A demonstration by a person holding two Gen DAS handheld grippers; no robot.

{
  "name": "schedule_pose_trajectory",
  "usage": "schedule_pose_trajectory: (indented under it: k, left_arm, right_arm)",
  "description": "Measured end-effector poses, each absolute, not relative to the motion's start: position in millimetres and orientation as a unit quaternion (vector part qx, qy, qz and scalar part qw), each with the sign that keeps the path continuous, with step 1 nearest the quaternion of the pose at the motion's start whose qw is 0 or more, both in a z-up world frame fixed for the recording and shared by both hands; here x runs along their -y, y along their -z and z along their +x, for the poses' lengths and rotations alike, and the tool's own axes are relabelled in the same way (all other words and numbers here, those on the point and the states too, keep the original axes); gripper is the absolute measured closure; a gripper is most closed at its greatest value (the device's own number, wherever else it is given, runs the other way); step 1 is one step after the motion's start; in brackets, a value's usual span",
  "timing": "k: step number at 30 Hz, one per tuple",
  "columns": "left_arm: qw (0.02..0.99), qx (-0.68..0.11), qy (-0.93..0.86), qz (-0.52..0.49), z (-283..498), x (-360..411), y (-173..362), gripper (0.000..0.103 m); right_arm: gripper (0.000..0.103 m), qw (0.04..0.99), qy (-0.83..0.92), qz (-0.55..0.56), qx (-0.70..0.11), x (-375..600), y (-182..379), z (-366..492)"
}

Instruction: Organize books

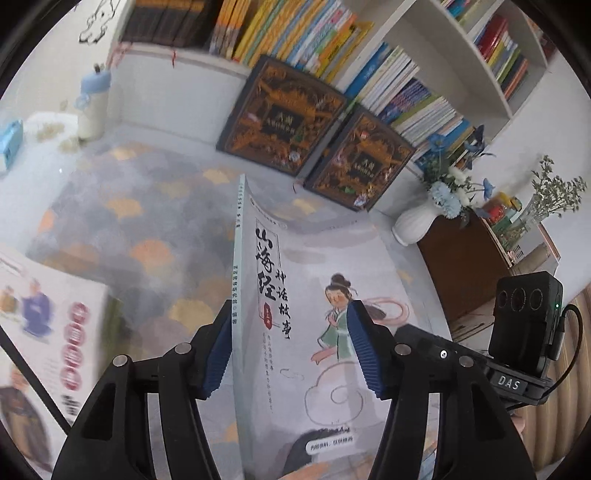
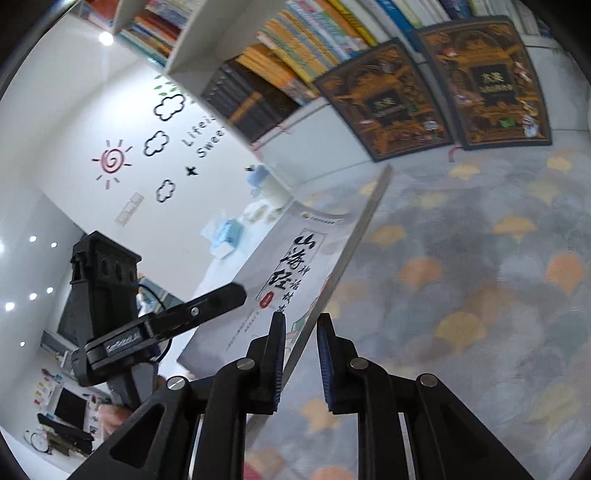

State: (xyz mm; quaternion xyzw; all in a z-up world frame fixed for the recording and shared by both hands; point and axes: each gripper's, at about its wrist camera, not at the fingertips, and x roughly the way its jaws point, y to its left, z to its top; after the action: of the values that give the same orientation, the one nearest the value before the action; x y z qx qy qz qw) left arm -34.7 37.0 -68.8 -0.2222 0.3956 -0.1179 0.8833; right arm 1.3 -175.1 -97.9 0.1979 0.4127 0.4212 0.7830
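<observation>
A pale grey book with a black brush title and a cartoon girl on its cover hangs above the patterned carpet, bowed slightly. My left gripper is shut on it. One blue pad presses the spine and the other lies on the cover. In the right wrist view the same book runs edge-on between the fingers of my right gripper, which pinches its thin page edge. The left gripper's finger reaches across the cover there. The right gripper's black body shows at the lower right of the left wrist view.
Two dark ornate books lean against the foot of a white bookshelf packed with colourful books. A white vase of blue flowers stands beside a brown cabinet. Another picture book lies at the left.
</observation>
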Motion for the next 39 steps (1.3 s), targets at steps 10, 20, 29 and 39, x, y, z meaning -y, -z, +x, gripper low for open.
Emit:
schedule_pose_trajectory:
  k: [10,20,29,39]
  left_arm:
    - [0.904,-0.338,0.111,-0.235,-78,-128,25,0.044]
    - [0.923,-0.335,0.029,-0.184,-131,-204,41,0.041]
    - [0.893,-0.382,0.033,-0.237,-140,-247,113,0.041]
    - [0.890,-0.406,0.019,-0.207,-150,-243,130,0.034]
  right_arm:
    - [0.086,0.752,-0.480,0.212,-0.399,97,70,-21]
    - [0.084,0.701,-0.542,0.209,-0.413,-14,95,-47]
    - [0.083,0.672,-0.537,0.208,-0.465,-58,157,-59]
    - [0.083,0.688,-0.514,0.190,-0.476,-56,173,-62]
